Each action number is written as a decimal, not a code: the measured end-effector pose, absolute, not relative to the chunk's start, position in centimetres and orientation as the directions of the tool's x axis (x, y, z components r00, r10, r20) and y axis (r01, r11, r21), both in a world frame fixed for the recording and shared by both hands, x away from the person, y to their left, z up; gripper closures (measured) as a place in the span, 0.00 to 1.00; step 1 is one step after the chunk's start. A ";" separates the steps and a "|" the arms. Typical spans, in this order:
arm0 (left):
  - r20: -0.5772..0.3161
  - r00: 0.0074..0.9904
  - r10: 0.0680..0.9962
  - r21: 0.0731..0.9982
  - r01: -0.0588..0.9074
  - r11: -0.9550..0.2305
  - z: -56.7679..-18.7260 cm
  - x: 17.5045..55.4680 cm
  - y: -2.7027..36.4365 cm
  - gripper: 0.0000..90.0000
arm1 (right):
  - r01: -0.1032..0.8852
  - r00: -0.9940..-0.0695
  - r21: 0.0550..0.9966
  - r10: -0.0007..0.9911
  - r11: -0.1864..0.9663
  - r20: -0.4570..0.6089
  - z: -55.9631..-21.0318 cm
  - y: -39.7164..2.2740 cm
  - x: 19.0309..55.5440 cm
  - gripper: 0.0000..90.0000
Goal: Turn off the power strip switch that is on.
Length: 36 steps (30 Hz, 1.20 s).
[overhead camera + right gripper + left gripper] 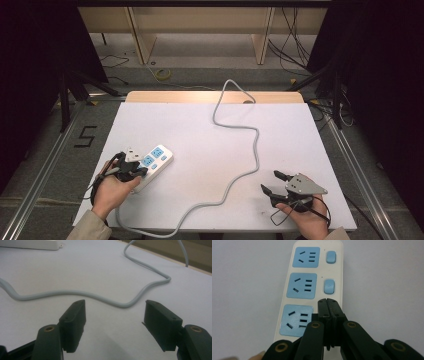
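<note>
Closed left gripper [328, 301] over the power strip [312, 287], tips beside its nearest blue socket [297, 320]. Two blue switches [329, 286] just beyond the tips.

We see the power strip [151, 164] at the lower left of the table [200, 125] in the high view. The left gripper [131, 171] sits on its near end, the right gripper [278, 183] at the lower right, well apart. Between them the cable [240, 170] winds from the lower left up to the table's far edge.
</note>
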<state>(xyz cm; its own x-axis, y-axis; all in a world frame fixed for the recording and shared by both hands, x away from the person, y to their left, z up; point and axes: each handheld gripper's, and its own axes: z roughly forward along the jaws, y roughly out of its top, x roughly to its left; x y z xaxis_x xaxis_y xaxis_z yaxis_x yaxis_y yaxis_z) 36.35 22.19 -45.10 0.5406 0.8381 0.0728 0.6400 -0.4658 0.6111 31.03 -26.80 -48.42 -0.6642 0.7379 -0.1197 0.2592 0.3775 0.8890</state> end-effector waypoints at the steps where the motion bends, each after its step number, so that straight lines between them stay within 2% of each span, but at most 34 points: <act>1: 0.073 0.541 0.838 0.611 0.640 -0.466 -45.1 36.4 22.2 0.99 | 0.259 -0.664 0.889 0.738 0.378 -0.120 -48.4 -26.8 31.0 0.39; 36: 0.112 0.545 0.831 0.563 0.654 -0.505 -45.1 36.7 21.6 1.00 | 0.258 -0.661 0.892 0.741 0.372 -0.118 -48.4 -26.8 30.9 0.39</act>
<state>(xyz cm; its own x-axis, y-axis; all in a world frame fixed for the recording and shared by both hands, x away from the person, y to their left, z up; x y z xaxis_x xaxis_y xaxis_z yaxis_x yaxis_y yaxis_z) 36.66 21.60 -45.12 0.5447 0.8311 0.1120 0.6543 -0.5048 0.5631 30.94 -26.84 -48.36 -0.6611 0.7410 -0.1178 0.2576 0.3717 0.8919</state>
